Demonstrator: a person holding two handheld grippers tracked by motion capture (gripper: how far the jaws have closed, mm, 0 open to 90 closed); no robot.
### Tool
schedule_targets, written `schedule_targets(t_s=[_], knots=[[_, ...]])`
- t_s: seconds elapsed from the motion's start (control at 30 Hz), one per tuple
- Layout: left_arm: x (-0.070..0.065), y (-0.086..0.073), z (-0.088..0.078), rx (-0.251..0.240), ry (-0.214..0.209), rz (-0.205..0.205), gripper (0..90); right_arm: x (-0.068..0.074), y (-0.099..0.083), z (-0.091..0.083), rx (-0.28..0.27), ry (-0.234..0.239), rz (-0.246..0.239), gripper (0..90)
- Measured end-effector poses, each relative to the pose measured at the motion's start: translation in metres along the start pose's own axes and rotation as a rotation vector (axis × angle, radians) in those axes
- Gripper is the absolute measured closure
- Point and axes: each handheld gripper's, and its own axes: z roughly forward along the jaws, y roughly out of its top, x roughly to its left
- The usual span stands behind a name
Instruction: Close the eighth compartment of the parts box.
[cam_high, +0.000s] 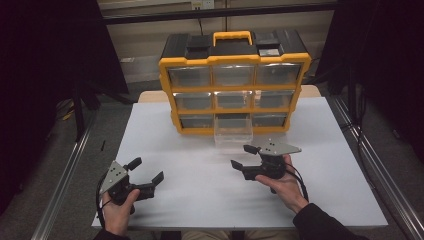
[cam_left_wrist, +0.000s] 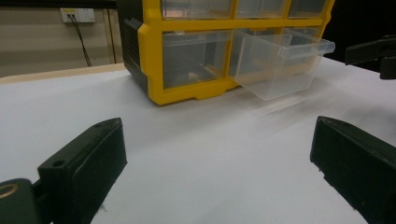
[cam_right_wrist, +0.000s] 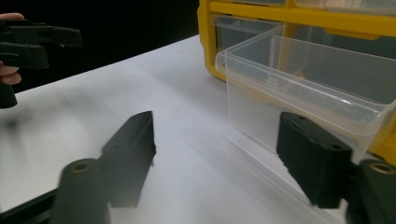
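While the clear drawer (cam_high: 233, 131) stands pulled out of the bottom row's middle slot of the yellow organiser (cam_high: 234, 82), resting partly on the white table (cam_high: 200, 190), the right gripper (cam_high: 244, 157) sits just in front of it with nothing between its jaws. They stand part-way apart, neither wide nor pinched. In the right gripper view one jaw lies close beside the drawer's front wall (cam_right_wrist: 299, 100), though I cannot tell whether it touches. The left gripper (cam_high: 148, 171) waits well apart at the near left of the table, jaws spread wide and empty, pointed toward the organiser (cam_left_wrist: 187, 51).

My judgement is that the work in hand is the drawer, either pushing it home or taking hold of its front lip. The risks from here:

- The drawer looks slightly skewed in its slot (seen from the left gripper view (cam_left_wrist: 280, 60)), so a push off-centre could jam it against the yellow frame.
- A hard shove could slide the whole organiser back across the table, since nothing braces it.
- The plastic wall is thin and slick; jaws set this narrow might miss the lip or slip off it.
- The trailing cable by the right hand (cam_high: 285, 185) could snag the wrist mid-move
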Motion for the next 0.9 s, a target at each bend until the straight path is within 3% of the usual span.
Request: schedule_targets(t_s=[0.27, 0.4, 0.57, 0.67, 0.9], knots=[[0.000, 0.000, 0.000, 0.001, 0.001, 0.002, 3.3, -0.001, -0.001, 0.002, 0.006, 0.013, 0.003, 42.5], [0.000, 0.000, 0.000, 0.000, 0.000, 0.001, 3.4, -0.002, -0.002, 0.004, 0.014, 0.021, 0.006, 52.5], [0.000, 0.000, 0.000, 0.003, 0.002, 0.004, 3.4, -0.003, -0.003, 0.007, 0.021, 0.028, 0.008, 57.1], [0.000, 0.000, 0.000, 0.001, 0.000, 0.002, 3.4, -0.004, -0.004, 0.009, 0.024, 0.036, 0.005, 64.4], [0.001, 0.000, 0.000, 0.001, -0.002, 0.001, 3.4, -0.003, -0.006, 0.014, 0.022, 0.048, -0.003, 71.4]])
